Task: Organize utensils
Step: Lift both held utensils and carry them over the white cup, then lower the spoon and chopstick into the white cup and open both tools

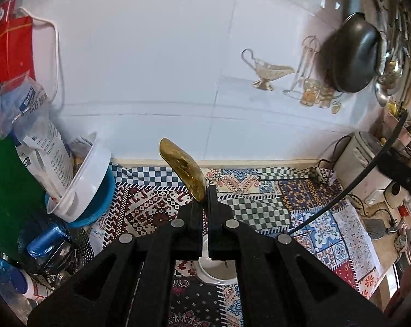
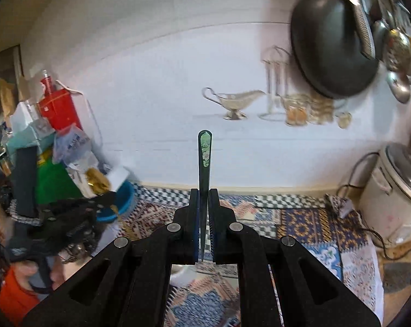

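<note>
My left gripper [image 1: 205, 194] is shut on a gold utensil [image 1: 182, 164], which sticks up and to the left above the patterned tablecloth [image 1: 260, 204]. A white cup [image 1: 217, 271] stands below the jaws. My right gripper [image 2: 204, 193] is shut on a dark utensil handle with a green inlay [image 2: 204, 160], held upright. A white cup [image 2: 182, 273] shows beneath it. In the right wrist view the left gripper [image 2: 107, 199] appears at the left with the gold utensil [image 2: 96, 181].
A white tub in a blue bowl [image 1: 83, 188] with bags stands at the left. A rice cooker [image 2: 396, 190] and cables sit at the right. A dark pan [image 2: 330, 46] and ladles hang on the tiled wall.
</note>
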